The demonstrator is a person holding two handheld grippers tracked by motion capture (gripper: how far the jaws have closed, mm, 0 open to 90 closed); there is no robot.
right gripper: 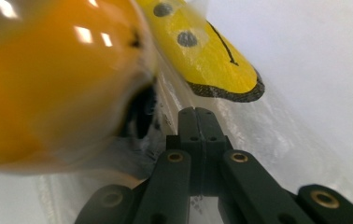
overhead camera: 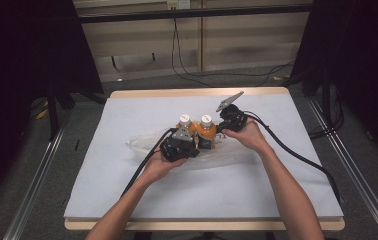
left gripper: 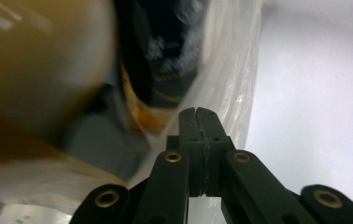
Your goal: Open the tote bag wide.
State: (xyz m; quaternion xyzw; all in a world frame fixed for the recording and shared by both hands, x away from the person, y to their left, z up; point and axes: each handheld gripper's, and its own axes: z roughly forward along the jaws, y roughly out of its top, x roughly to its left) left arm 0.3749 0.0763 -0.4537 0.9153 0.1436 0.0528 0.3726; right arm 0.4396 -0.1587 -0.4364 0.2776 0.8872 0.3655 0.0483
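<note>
Two orange bottles with white caps (overhead camera: 184, 121) (overhead camera: 206, 122) stand side by side mid-table on a clear plastic bag (overhead camera: 227, 156). My left gripper (overhead camera: 193, 144) is at the near left of the bottles, and its jaws (left gripper: 196, 112) are shut with nothing seen between them. A blurred orange bottle (left gripper: 34, 65) fills its left side, with the bag's film (left gripper: 230, 70) just ahead. My right gripper (overhead camera: 218, 131) comes in from the right, also shut (right gripper: 196, 112), beside an orange bottle (right gripper: 58, 79). A yellow black-edged piece (right gripper: 212, 60) lies under the film.
A white cloth (overhead camera: 127, 190) covers the wooden table, with bare cloth on all sides of the bag. Black cables (overhead camera: 297, 155) trail from both grippers toward the near edge. Dark stands and floor cables lie beyond the far edge.
</note>
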